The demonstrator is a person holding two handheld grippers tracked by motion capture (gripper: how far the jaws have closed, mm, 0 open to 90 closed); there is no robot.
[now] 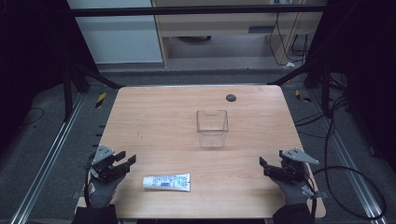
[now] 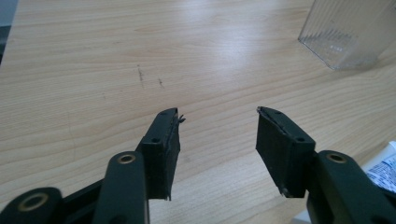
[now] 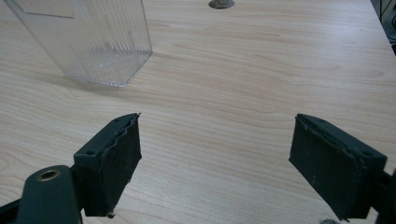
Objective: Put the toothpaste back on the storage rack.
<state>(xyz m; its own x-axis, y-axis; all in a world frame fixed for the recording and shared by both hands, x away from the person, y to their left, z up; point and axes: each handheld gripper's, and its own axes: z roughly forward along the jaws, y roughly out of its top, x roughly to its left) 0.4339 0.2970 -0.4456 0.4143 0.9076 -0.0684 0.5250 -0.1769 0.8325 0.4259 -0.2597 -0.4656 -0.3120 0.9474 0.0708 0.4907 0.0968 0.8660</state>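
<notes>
Toothpaste tube (image 1: pixel 166 182) is lying flat on the worktop (image 1: pixel 163 121), near my front edge, left of centre. Its long axis is running left-right across the worktop, roughly parallel to that edge; in the high view I can't tell which end is the cap. My left claw (image 1: pixel 127 158) is sitting just left of the tube, apart from it, jaws pointing inward toward the middle. In the left gripper view the left claw (image 2: pixel 217 135) is standing partly spread, released, nothing between the pads, bare wood in the gap; a corner of the tube (image 2: pixel 385 165) is peeking in at the lower right, beside the right-hand jaw, and I can't tell if it's touching. My right claw (image 1: pixel 264 166) is hovering at the right side of the worktop, well apart from the tube. In the right gripper view the right claw (image 3: pixel 217 158) is spread wide, released, gripping nothing. A clear plastic box (image 1: pixel 212 128) is standing upright near the centre of the worktop, beyond the tube, apart from both claws. A small dark disc (image 1: pixel 230 97) is sitting on the wood behind it.
</notes>
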